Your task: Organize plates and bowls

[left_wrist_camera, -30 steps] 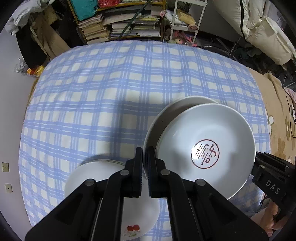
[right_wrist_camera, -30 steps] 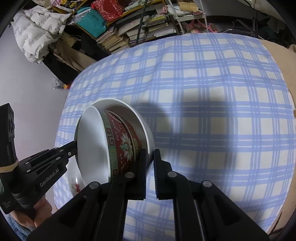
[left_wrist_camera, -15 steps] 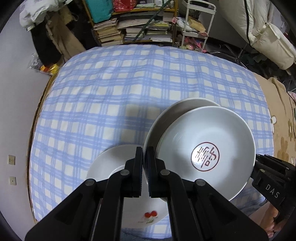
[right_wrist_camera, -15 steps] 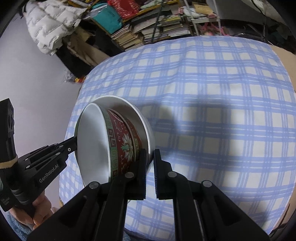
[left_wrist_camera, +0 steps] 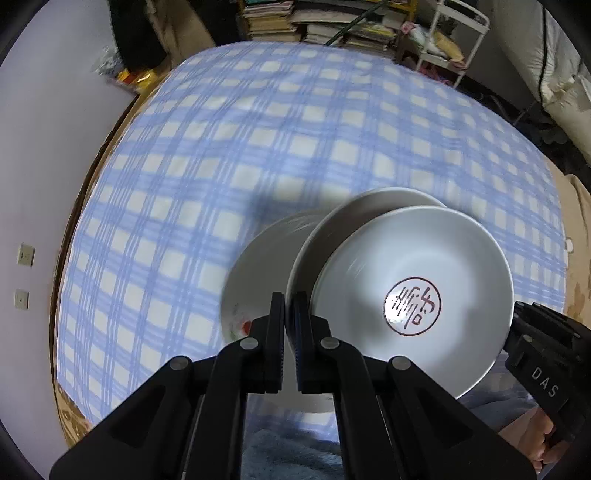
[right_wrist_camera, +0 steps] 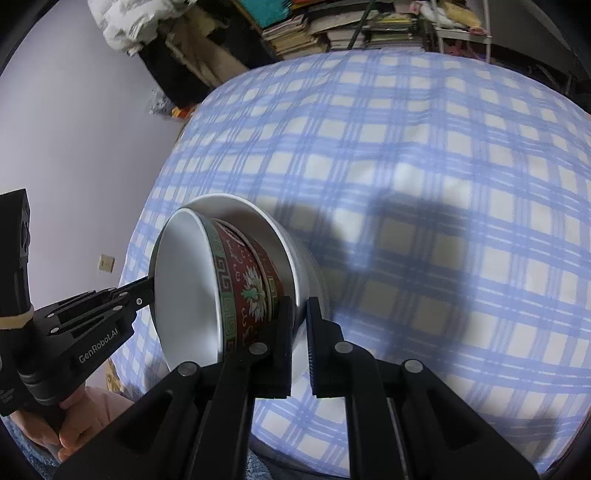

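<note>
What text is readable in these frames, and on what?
"DAS": right gripper body, seen from the left wrist.
"GenRobot.AI": left gripper body, seen from the right wrist.
Red seal character on the white plate: stylised, unreadable.
Book spines: too blurred.

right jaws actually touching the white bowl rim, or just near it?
Touching. The right wrist view shows the right gripper with its jaws closed on the wall of the white bowl, rim pinched between them, the red patterned bowl nested inside.
</note>
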A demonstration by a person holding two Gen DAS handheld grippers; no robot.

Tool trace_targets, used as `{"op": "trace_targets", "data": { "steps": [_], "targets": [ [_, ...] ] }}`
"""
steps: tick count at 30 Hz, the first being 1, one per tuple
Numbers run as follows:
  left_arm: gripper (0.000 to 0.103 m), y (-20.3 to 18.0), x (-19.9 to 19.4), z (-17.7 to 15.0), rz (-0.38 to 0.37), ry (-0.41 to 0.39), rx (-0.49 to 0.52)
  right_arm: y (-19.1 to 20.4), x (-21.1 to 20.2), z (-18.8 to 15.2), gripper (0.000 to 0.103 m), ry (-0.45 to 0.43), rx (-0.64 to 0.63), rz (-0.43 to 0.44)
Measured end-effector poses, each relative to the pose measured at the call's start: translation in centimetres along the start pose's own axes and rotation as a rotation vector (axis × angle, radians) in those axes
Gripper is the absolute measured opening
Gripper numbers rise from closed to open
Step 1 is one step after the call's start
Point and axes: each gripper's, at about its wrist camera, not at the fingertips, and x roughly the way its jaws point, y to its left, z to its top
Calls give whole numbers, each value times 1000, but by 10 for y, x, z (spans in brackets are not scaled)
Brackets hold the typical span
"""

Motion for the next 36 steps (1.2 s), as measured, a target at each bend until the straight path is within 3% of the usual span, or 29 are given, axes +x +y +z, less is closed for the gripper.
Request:
{"op": "trace_targets", "data": {
  "steps": [5, 9, 15, 21, 28, 36],
  "targets": [
    [4, 11, 13, -12, 19, 24, -20, 10, 16, -4, 10, 38, -2, -19],
    [5, 17, 27, -19, -31, 30, -56, 14, 17, -2, 10, 22, -14, -48],
    [6, 4, 22, -23, 34, -31, 50, 9, 22, -4, 9, 32, -6, -27],
    [12, -4, 19, -31, 100, -105, 111, 22, 6, -6, 8, -87, -118, -97],
    [25, -1, 16, -34, 108, -121, 100, 15, -1, -9, 8, -93, -80, -62],
    [28, 2, -3, -47, 134, -169, 86, 20, -12, -18, 9, -121, -110, -71]
  ]
}}
